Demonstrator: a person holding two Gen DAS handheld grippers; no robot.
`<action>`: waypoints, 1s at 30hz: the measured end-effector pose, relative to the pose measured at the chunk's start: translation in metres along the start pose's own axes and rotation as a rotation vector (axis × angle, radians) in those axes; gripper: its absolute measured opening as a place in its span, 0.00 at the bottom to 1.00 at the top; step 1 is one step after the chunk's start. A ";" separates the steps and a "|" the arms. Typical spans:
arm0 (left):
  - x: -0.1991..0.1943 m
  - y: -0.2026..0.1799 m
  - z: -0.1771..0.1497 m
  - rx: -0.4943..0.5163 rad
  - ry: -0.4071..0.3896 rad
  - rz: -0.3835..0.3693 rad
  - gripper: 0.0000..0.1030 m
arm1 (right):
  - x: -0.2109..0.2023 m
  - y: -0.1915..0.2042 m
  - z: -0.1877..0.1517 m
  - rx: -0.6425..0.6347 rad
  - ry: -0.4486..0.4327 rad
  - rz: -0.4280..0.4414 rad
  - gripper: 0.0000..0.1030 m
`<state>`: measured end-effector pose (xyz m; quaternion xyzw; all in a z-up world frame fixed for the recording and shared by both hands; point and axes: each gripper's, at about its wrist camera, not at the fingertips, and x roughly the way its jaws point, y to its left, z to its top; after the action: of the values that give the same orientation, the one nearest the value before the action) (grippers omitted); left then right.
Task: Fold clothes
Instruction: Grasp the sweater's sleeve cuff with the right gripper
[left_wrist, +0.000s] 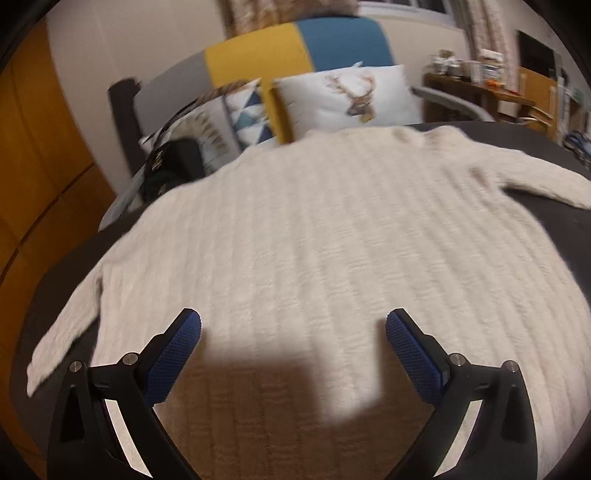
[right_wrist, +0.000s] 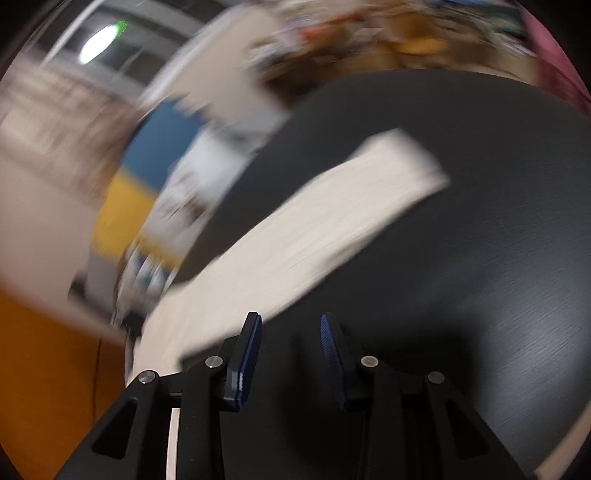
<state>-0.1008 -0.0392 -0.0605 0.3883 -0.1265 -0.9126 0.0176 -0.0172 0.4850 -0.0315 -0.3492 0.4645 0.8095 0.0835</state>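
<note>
A cream ribbed knit sweater (left_wrist: 314, 236) lies spread flat on a dark bed cover (left_wrist: 554, 221), sleeves out to both sides. My left gripper (left_wrist: 293, 325) is open wide, hovering over the sweater's lower body with nothing between its blue pads. In the blurred right wrist view, one sleeve (right_wrist: 332, 221) stretches across the dark cover (right_wrist: 461, 258). My right gripper (right_wrist: 291, 321) is open and empty, just beside the sleeve's near edge over the dark cover.
Pillows, one with a deer print (left_wrist: 351, 96), lean on a yellow and blue headboard (left_wrist: 295, 48). A dark bag (left_wrist: 173, 166) sits at the left near the pillows. An orange wooden wardrobe (left_wrist: 40, 155) stands left; a cluttered desk (left_wrist: 487, 88) stands at the back right.
</note>
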 end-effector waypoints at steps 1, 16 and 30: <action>0.004 0.003 0.000 -0.017 0.014 0.000 0.99 | -0.003 -0.017 0.014 0.073 -0.015 -0.007 0.33; 0.009 0.007 -0.009 -0.070 0.044 -0.018 0.99 | 0.035 -0.049 0.070 0.326 -0.097 0.048 0.27; 0.018 0.018 -0.003 -0.142 0.093 -0.086 0.99 | 0.049 0.066 0.062 0.111 -0.067 0.160 0.06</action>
<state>-0.1120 -0.0594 -0.0706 0.4332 -0.0438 -0.9001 0.0119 -0.1142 0.4899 0.0030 -0.2785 0.5319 0.7979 0.0533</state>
